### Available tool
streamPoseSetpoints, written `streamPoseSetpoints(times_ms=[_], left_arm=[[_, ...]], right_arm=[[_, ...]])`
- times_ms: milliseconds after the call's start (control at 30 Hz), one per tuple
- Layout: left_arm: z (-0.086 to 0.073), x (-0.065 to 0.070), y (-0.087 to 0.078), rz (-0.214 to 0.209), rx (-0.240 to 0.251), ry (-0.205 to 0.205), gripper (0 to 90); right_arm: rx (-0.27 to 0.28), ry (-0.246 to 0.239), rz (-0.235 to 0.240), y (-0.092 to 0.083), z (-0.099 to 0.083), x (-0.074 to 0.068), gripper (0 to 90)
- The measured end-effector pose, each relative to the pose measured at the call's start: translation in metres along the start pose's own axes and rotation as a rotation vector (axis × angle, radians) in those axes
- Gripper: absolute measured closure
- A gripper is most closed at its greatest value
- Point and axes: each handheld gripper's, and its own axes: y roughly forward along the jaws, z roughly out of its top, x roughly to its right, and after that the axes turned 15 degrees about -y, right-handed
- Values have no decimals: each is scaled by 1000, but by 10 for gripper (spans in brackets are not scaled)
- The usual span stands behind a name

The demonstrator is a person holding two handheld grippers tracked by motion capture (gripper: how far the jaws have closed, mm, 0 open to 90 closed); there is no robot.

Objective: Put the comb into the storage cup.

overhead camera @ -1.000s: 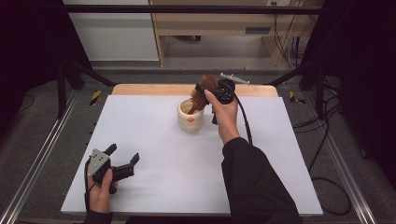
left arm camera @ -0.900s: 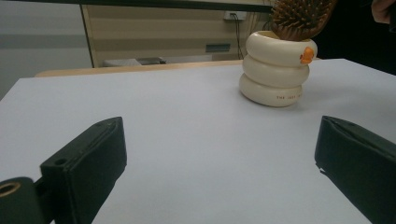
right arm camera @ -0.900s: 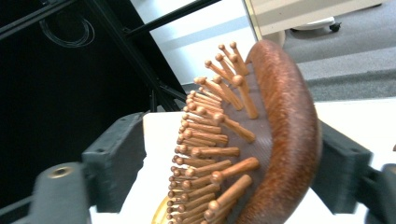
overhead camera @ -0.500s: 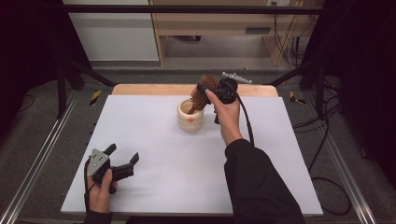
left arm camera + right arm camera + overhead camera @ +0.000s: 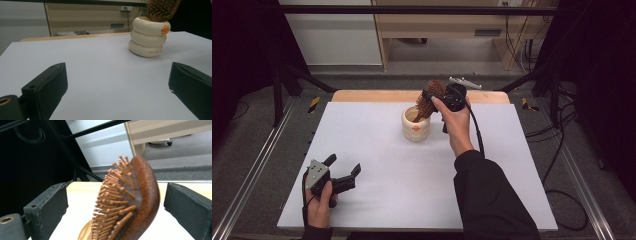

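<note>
White sheeting is covering the table (image 5: 377, 200), with a pale wooden edge showing at its far side. Near that far edge, a cream ribbed ceramic cup (image 5: 416, 124) is standing upright, holding a brown wooden paddle hairbrush (image 5: 428, 99) handle-down. The right gripper (image 5: 438, 95) is hovering at the brush head, jaws wide apart on either side and gripping nothing. The left gripper (image 5: 343, 172) is resting near the front left corner, fully spread and empty. Judged step: releasing or grasping the brush; the next move calls for either closing squarely or retreating clear.
</note>
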Motion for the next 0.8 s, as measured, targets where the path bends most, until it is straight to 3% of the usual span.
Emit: streamPoseSetpoints(times_ms=[100, 467, 600, 800], left_arm=[[0, 0, 0, 1, -1, 0, 24], [0, -1, -1, 3, 1, -2, 24], [0, -1, 0, 4, 1, -2, 24], [0, -1, 0, 3, 1, 0, 24]], right_arm=[[4, -23, -6, -2, 1, -2, 56], [26, -12, -18, -10, 6, 2, 53], [39, -24, 5, -13, 8, 4, 72], [38, -36, -3, -16, 9, 5, 75]])
